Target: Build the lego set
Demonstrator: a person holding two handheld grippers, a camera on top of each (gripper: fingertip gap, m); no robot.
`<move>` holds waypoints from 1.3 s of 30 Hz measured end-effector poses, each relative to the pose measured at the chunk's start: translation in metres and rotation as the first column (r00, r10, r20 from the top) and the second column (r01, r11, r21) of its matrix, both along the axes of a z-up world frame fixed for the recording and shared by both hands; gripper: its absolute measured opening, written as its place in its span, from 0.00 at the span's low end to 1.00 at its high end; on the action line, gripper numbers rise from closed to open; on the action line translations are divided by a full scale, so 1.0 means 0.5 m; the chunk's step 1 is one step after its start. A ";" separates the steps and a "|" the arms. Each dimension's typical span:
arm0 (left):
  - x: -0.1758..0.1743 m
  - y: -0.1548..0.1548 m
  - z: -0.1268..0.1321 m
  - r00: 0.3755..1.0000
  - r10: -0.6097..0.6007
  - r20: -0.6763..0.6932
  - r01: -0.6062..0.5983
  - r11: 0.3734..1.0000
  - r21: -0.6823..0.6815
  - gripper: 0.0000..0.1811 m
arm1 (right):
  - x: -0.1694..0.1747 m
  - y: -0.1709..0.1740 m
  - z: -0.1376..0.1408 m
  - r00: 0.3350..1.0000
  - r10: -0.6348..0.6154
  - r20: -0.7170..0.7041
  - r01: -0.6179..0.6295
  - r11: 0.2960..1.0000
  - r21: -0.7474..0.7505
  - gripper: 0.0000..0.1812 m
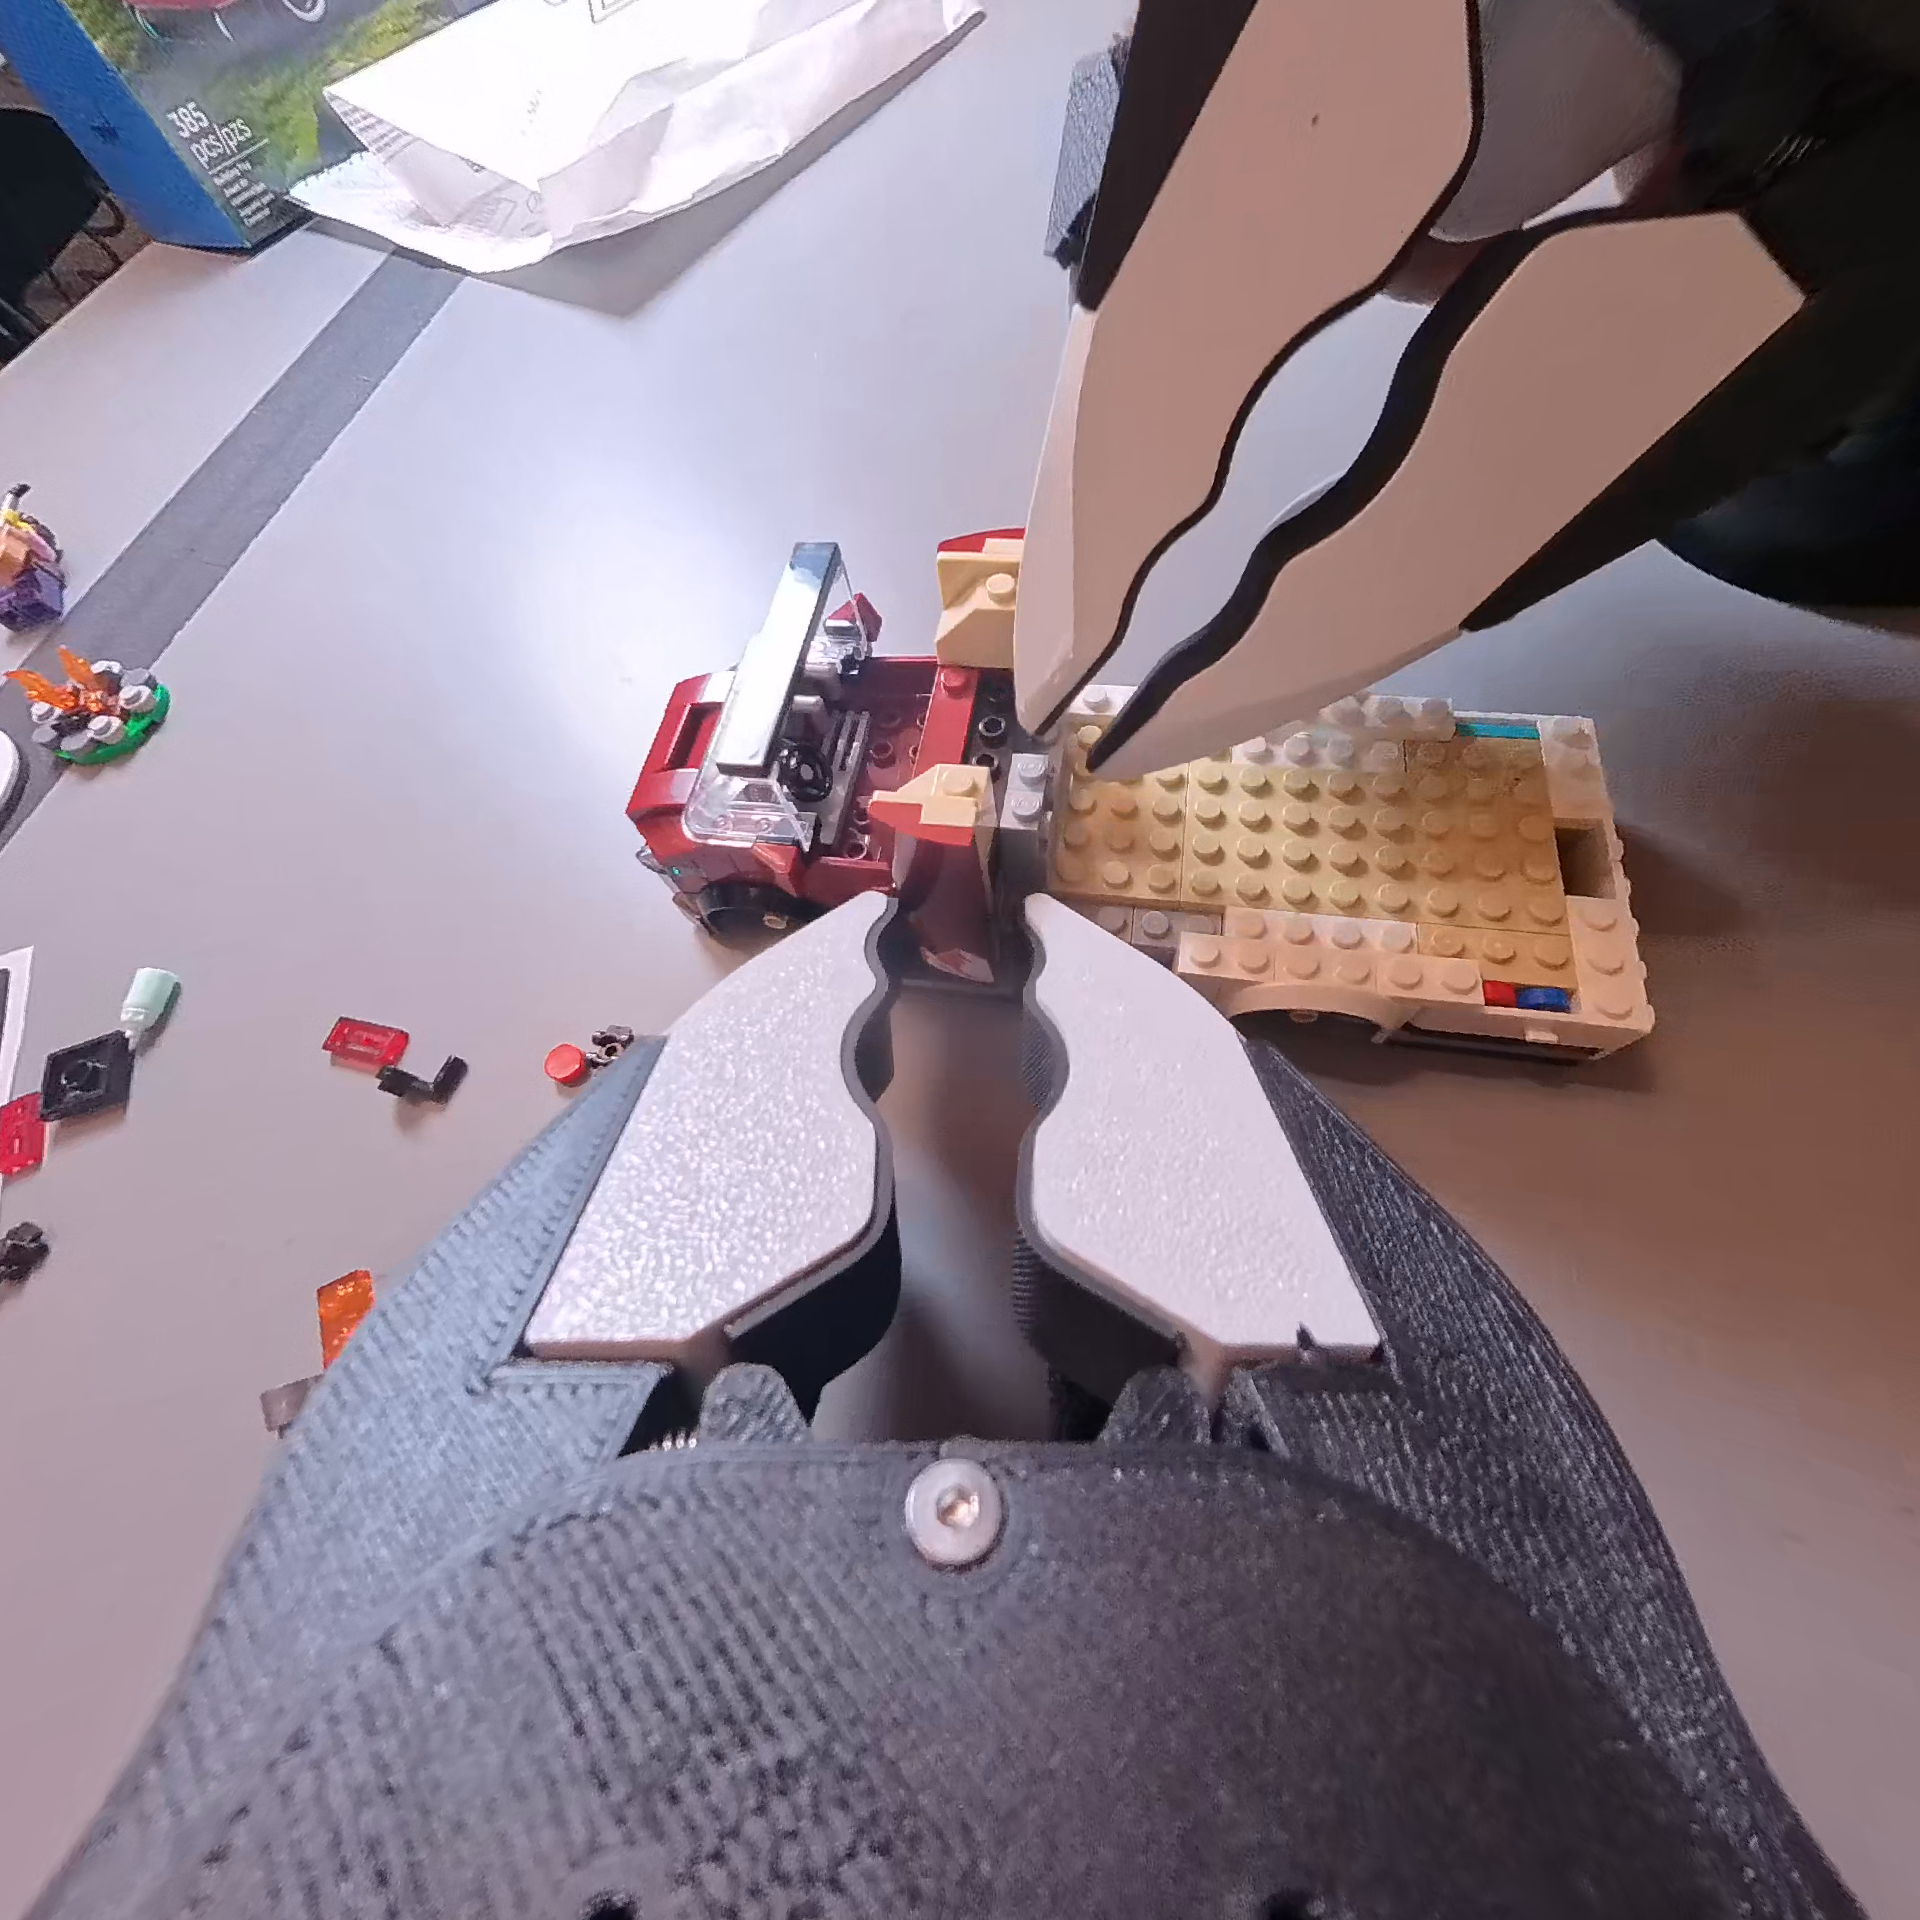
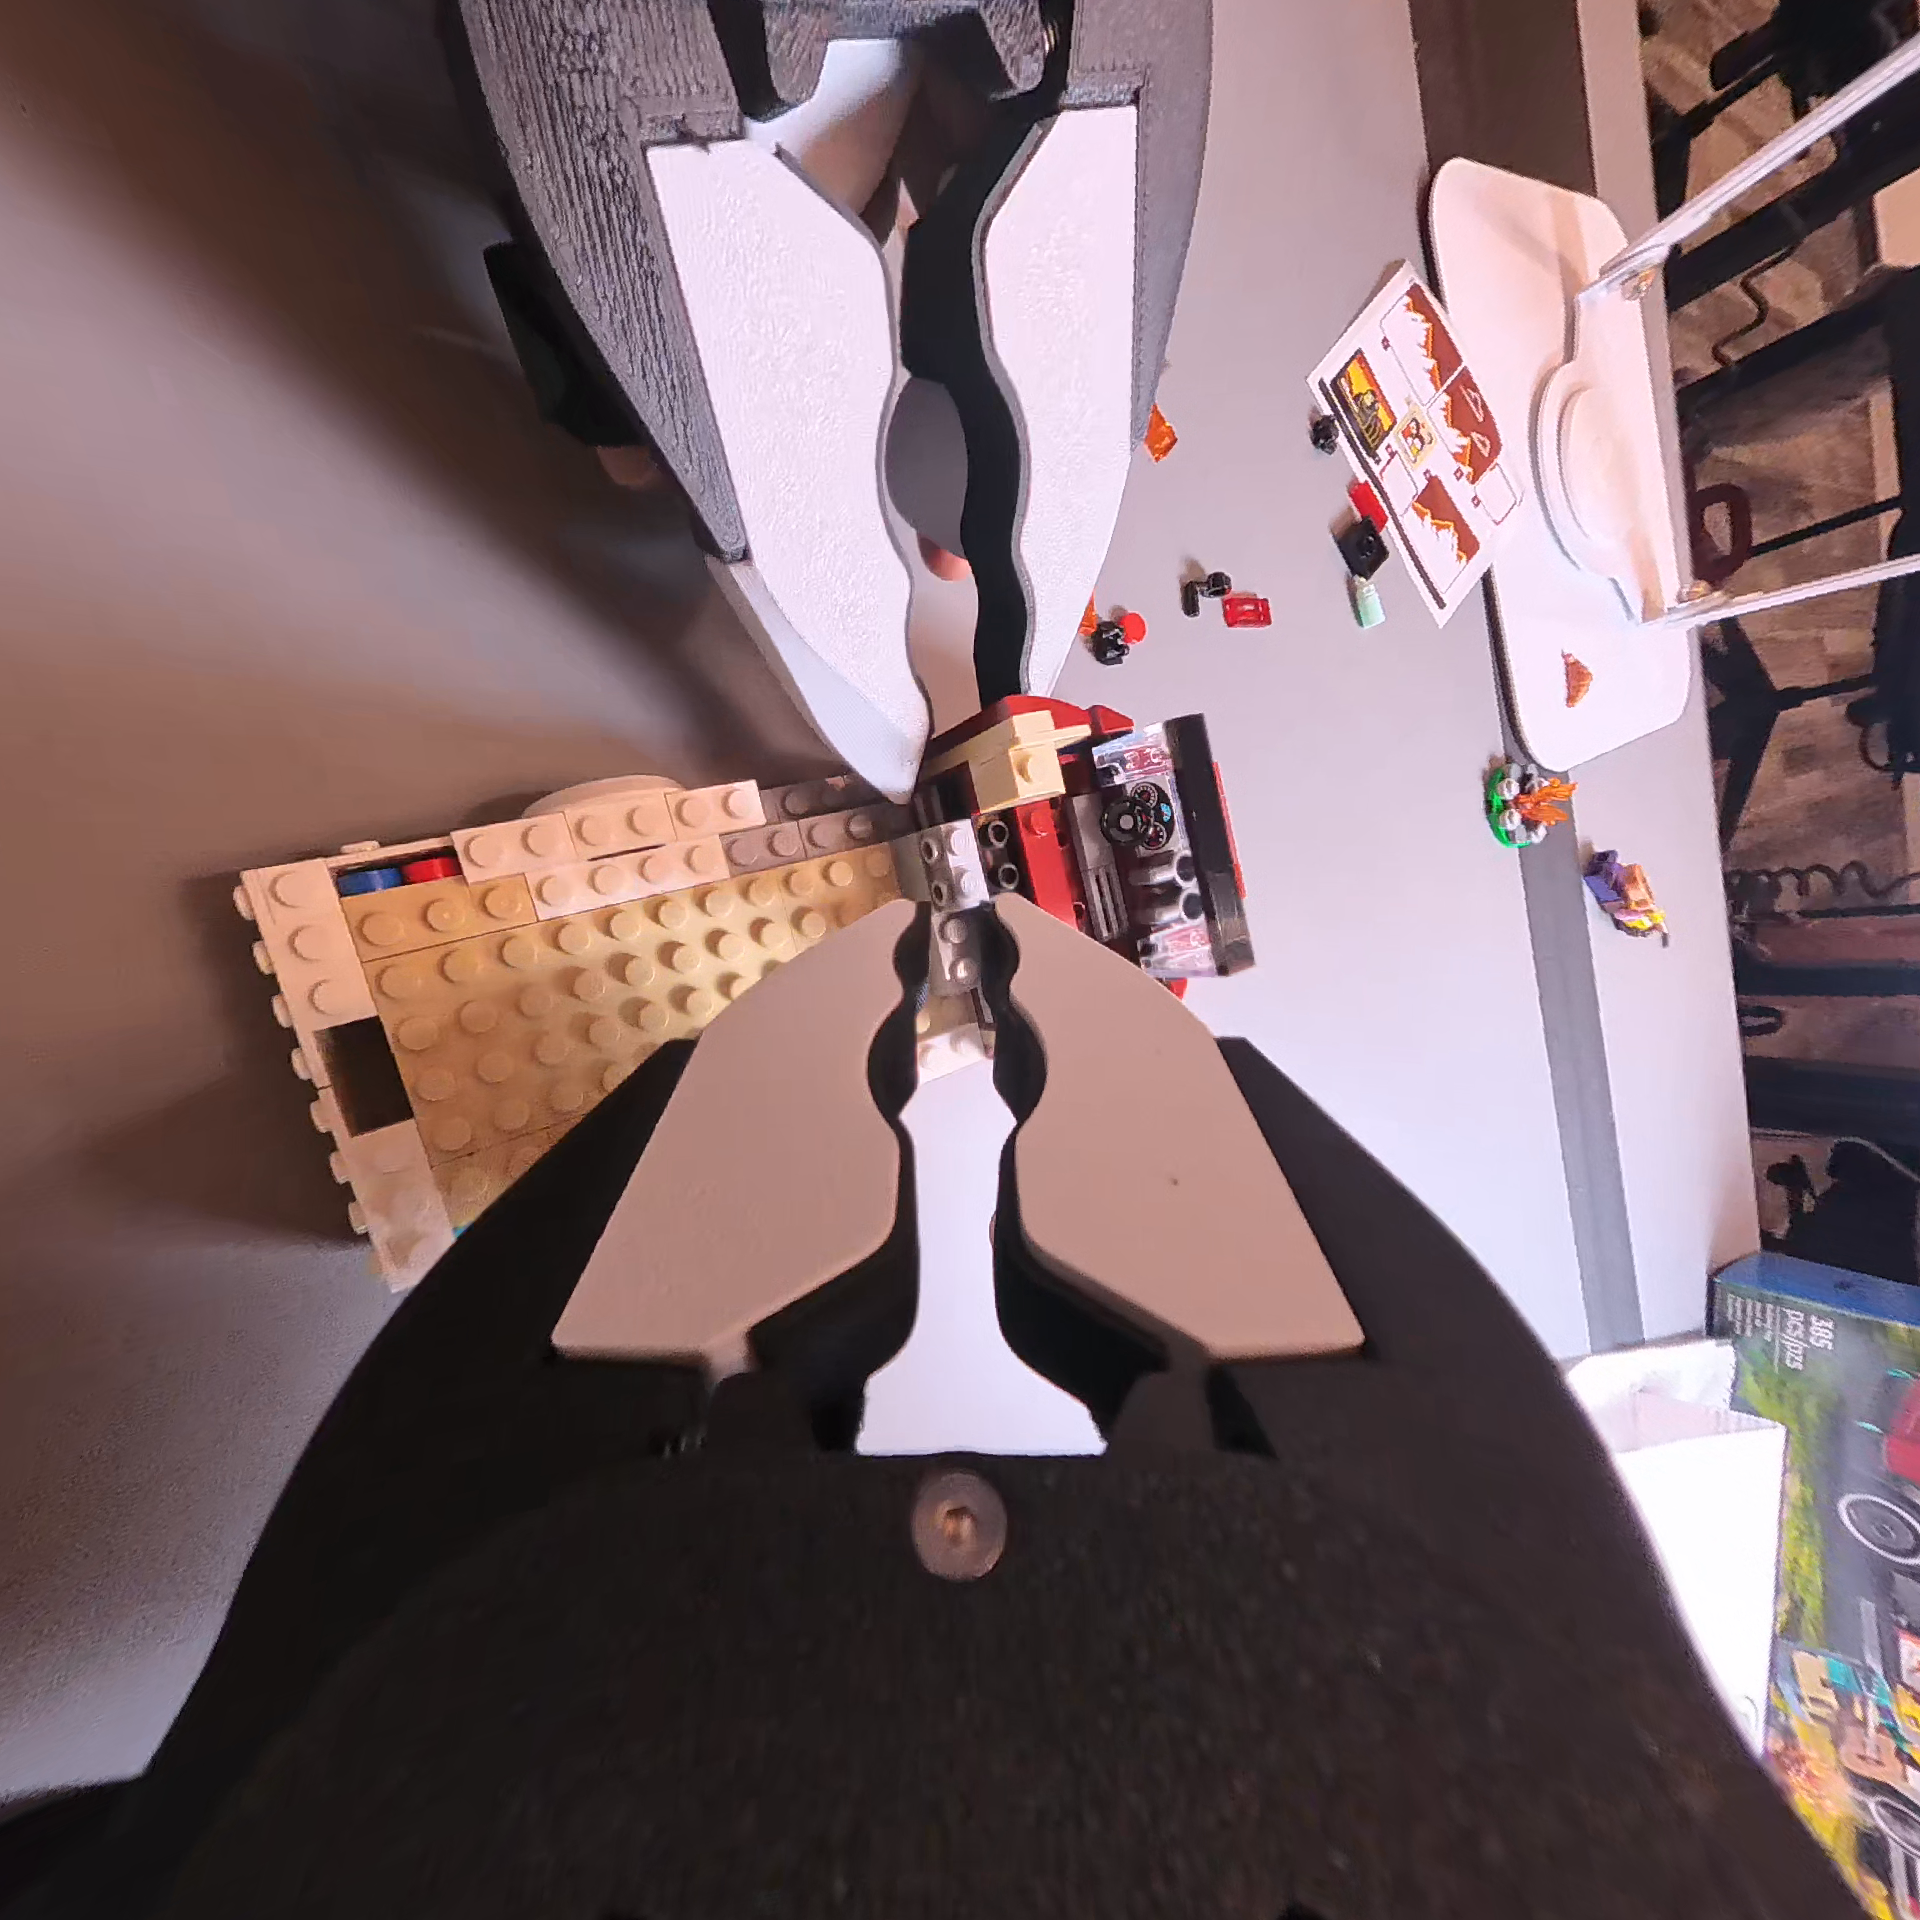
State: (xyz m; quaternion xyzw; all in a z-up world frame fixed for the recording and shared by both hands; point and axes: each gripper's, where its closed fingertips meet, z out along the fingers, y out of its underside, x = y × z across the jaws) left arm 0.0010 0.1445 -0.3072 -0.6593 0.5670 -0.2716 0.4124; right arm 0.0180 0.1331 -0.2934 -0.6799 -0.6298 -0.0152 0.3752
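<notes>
A lego truck stands on the grey table, with a dark red cab [image 1: 769,790] and a tan studded bed [image 1: 1299,831]. My left gripper [image 1: 961,914] clamps the cab's red side wall between its grey fingertips. It shows from above in the right wrist view [image 2: 971,738]. My right gripper [image 2: 961,914] is closed on a small grey plate [image 2: 958,951] at the joint between the cab [image 2: 1081,842] and the bed [image 2: 582,977]. In the left wrist view the right gripper [image 1: 1070,743] comes down from the upper right onto that plate [image 1: 1029,784].
Loose pieces lie left of the truck: a red tile [image 1: 366,1039], a black bracket [image 1: 421,1081], a red round stud [image 1: 566,1062] and an orange tile [image 1: 343,1309]. Farther off are a campfire build [image 1: 99,707], the set box [image 1: 156,135], a paper bag [image 1: 623,125], a sticker sheet [image 2: 1413,447] and a white tray [image 2: 1558,644]. From the left gripper's tips to the red round stud [image 1: 566,1062] is close to 8 centimetres. The right camera catches it too, in the right wrist view [image 2: 1131,635].
</notes>
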 end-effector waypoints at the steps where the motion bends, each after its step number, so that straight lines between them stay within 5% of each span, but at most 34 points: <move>1: 0.000 0.000 0.000 1.000 0.000 0.001 0.000 1.000 0.000 0.11 | -0.002 0.001 -0.002 1.000 0.004 -0.002 -0.004 1.000 0.003 0.04; 20: -0.002 0.002 0.000 1.000 0.010 -0.016 -0.010 1.000 -0.001 0.09 | -0.007 0.007 -0.003 1.000 0.009 -0.011 -0.008 0.999 0.032 0.01; 27: -0.003 0.007 0.001 1.000 0.022 -0.003 -0.022 1.000 0.017 0.12 | 0.079 0.009 0.069 0.955 -0.106 -0.278 0.076 0.990 -0.117 0.15; 32: -0.011 0.019 0.003 0.999 0.055 0.002 -0.055 0.998 0.024 0.12 | 0.175 0.004 0.003 0.956 -0.224 -0.191 0.164 0.944 -0.286 0.14; 39: -0.024 0.018 0.013 0.996 0.082 0.028 -0.083 0.996 0.013 0.12 | 0.101 -0.055 -0.053 0.982 -0.121 -0.142 0.054 0.912 -0.407 0.09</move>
